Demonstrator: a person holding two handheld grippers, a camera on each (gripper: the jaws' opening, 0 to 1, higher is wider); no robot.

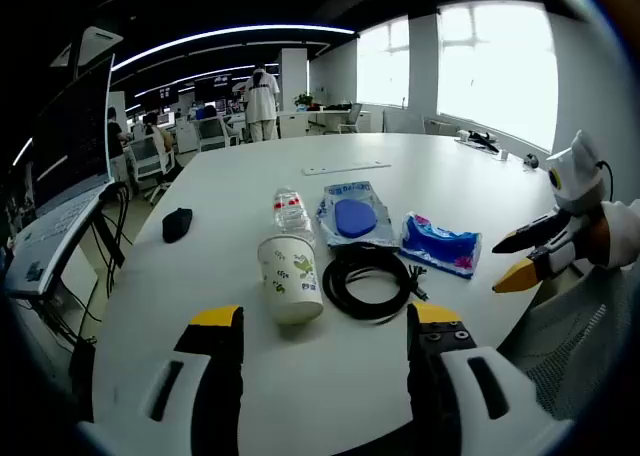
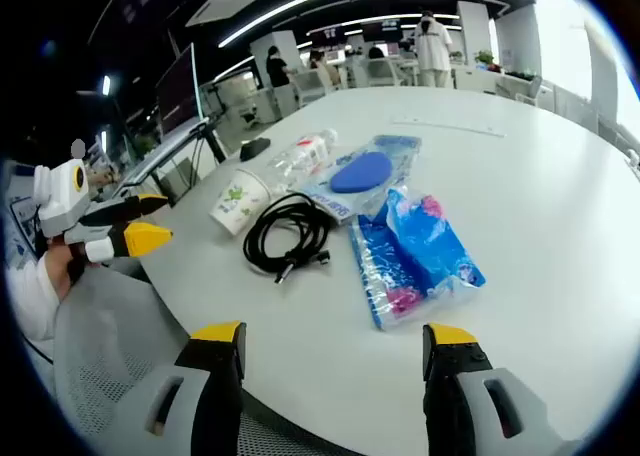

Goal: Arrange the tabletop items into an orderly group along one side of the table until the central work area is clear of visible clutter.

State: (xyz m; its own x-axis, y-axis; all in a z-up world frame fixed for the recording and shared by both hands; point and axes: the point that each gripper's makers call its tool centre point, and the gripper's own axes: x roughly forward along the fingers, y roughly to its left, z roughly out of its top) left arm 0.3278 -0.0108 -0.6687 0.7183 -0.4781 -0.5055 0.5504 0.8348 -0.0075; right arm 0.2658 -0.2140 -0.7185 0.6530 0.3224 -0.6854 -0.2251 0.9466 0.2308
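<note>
On the round white table lie a paper cup with green print, a clear water bottle behind it, a coiled black cable, a clear bag with a blue oval thing and a blue-and-pink packet. My left gripper is open, hovering before the cup and cable. The right gripper enters from the right, open. In the right gripper view my right gripper is open just short of the blue packet, with the cable, cup, bottle and the left gripper beyond.
A small black object sits on the table's left part and a long white strip lies farther back. A mesh chair back stands at the table edge. Desks, monitors and people fill the office behind.
</note>
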